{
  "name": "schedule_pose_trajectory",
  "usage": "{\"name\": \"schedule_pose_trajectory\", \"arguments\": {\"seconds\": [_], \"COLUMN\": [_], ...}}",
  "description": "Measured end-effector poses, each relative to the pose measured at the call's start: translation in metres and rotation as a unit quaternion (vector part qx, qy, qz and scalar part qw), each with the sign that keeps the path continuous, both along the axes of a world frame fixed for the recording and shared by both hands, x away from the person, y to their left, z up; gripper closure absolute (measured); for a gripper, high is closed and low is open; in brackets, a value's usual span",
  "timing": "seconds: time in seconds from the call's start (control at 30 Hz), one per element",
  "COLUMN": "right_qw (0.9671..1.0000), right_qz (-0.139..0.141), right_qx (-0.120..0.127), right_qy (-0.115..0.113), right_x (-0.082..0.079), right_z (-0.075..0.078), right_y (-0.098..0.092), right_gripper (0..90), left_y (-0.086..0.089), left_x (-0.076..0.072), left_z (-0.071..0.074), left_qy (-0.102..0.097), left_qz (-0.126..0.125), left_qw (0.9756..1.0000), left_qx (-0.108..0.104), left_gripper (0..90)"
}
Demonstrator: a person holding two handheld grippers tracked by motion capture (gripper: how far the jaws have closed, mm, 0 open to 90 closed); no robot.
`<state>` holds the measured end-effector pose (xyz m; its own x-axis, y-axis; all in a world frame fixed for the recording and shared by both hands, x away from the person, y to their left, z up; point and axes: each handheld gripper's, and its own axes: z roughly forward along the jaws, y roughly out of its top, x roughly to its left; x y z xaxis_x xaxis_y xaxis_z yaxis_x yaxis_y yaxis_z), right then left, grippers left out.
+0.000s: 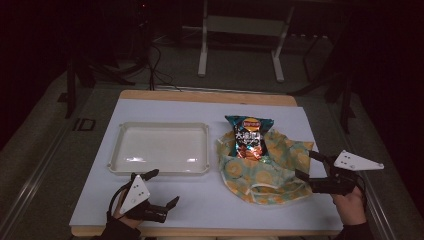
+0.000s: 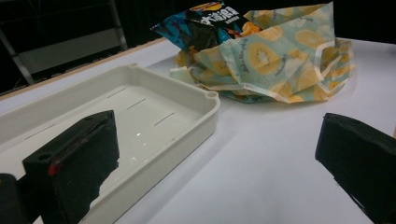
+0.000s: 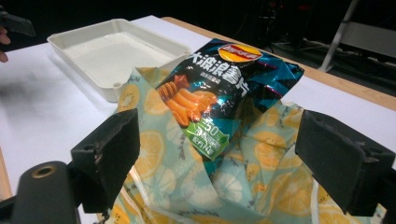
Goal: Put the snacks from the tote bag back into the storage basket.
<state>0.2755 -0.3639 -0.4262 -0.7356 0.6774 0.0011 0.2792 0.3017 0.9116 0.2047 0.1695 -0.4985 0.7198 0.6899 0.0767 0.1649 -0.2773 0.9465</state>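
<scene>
White table (image 1: 200,200) carries an empty cream tray (image 1: 120,150) at left and a citrus-print cloth bag (image 1: 260,177) at right, with a chip packet (image 1: 249,137) half inside it, long axis pointing away from the person. Right gripper (image 1: 312,170), jaws spread and empty, sits just beside the bag, likely nearer for any pull. Left gripper (image 1: 162,187), also spread and empty, rests before the tray.

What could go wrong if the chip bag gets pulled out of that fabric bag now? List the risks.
The chip bag sits partly tucked in the loose fabric bag, so pulling may drag the cloth along. The puffy foil could slip or crush between the right gripper jaws. The tray sits across the table, so a long carry.
</scene>
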Motion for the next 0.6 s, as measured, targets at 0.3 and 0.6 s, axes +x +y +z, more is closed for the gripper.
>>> {"name": "schedule_pose_trajectory", "arguments": {"seconds": [0.3, 0.6], "right_qw": [0.9999, 0.9991], "right_qz": [0.005, 0.042], "right_qx": [0.000, -0.003], "right_qy": [0.009, 0.000], "right_x": [0.0007, 0.0076], "right_z": [-0.0010, 0.0085], "right_y": [-0.0002, 0.0062], "right_gripper": [12.9, 11.6], "left_y": [-0.0003, -0.0024], "left_x": [0.0007, 0.0015], "left_z": [-0.0001, -0.0004], "left_qy": [-0.001, 0.000], "left_qz": [-0.004, -0.007], "left_qw": [1.0000, 1.0000], "left_qx": [-0.001, -0.003], "left_gripper": [0.0, 0.0]}}
